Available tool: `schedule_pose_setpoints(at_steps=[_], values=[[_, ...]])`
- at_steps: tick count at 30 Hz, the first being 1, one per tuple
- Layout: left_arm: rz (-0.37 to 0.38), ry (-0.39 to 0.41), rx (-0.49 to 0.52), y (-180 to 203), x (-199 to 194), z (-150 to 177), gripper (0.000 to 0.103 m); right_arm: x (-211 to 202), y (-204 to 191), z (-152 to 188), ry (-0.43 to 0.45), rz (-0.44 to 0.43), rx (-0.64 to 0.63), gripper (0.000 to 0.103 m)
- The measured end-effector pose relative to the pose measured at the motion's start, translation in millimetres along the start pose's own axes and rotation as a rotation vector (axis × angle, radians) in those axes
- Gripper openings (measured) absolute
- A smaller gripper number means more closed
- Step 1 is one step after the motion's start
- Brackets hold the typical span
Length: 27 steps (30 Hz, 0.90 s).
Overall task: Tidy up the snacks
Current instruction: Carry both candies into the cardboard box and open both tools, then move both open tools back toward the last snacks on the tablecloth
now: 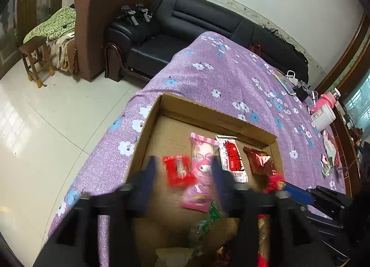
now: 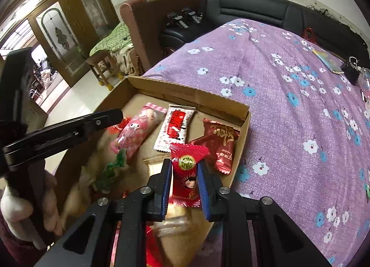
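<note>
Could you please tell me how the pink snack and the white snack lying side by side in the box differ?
The pink snack is longer and puffier than the white snack, which is shorter and flatter. The pink snack carries a cartoon face, the white snack a red panel with black writing. In the left wrist view the left gripper stands open over the pink snack, beside the white snack. Both lie flat in the cardboard box.

Soft daylight glares off the floor tiles (image 1: 34, 114), fisheye bends the edges, and motion blur smears the left tongs (image 1: 182, 170).
</note>
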<state>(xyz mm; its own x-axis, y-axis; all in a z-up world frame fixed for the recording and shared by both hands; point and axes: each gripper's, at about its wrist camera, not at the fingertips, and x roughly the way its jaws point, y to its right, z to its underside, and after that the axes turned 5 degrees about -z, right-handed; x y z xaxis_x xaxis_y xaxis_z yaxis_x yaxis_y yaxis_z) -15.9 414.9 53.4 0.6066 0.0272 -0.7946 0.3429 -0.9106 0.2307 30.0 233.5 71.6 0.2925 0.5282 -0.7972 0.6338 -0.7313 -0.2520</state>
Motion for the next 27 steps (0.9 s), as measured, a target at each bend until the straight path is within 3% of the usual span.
schedule_pose_setpoints(at_steps=[2,4,10,14,19,27], values=[[-0.007,0.017,-0.002,1,-4,-1,0.061,-2,1,-1,0.021,0.002,-0.004,0.047],[-0.020,0.025,-0.004,1,-8,-2,0.063,-8,0,-1,0.048,0.013,-0.011,0.052],[-0.042,0.081,0.008,10,-41,6,0.064,-41,-1,7,0.127,0.045,-0.036,0.057],[-0.067,0.152,0.045,30,-73,19,0.078,-58,2,20,0.154,0.055,-0.041,0.060],[-0.057,0.217,0.126,72,-108,50,0.085,-75,11,45,0.178,0.064,-0.029,0.061],[-0.044,0.243,0.180,127,-130,102,0.086,-108,54,96,0.201,0.132,0.004,0.065]])
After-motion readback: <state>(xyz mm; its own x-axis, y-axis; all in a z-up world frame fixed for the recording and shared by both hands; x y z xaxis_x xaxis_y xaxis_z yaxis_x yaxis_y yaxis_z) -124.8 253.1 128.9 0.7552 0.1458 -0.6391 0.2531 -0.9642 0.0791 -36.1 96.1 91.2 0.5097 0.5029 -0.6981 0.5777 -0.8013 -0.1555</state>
